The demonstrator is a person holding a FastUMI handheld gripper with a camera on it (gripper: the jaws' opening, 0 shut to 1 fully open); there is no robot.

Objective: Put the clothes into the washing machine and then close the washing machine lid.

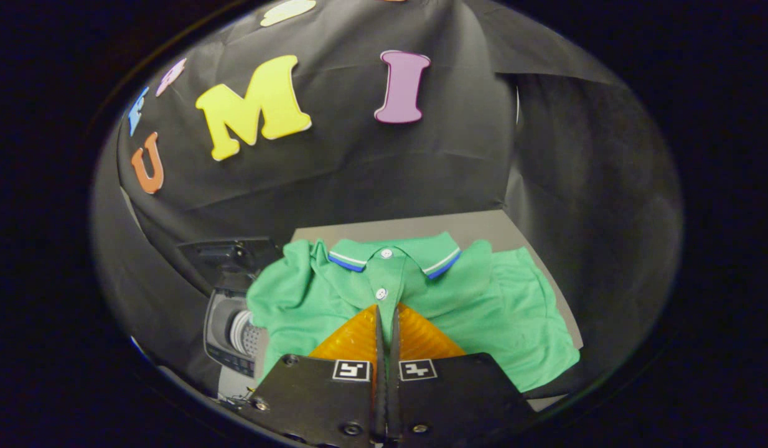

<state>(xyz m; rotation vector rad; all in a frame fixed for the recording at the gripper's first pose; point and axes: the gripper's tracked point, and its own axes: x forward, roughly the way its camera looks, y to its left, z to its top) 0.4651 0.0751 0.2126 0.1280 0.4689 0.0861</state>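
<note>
- The gripper hangs low over the green polo shirt, its two fingers brought together so that just a thin slit shows between them.
- The fingertips sit right on the shirt's button placket, just below the lower white button; a narrow strip of green fabric shows in the slit, so the fingers seem to be pinching a fold of the shirt, though how firmly I cannot tell.
- The shirt lies spread flat, front up, on a grey table, collar toward the far side, with white and blue stripes along the collar's edge and a second button up at the neck.
- The body of the shirt runs off to the right of the fingers and toward the near edge of the table; its left sleeve is bunched and wrinkled, hanging over the table's left edge.
- To the left of the table, lower down, stands the washing machine, its lid raised and its drum open to view.
- The bunched left sleeve lies between the fingers and the machine's opening, partly overhanging it.
- Black cloth closes in the booth behind and to the right.
</note>
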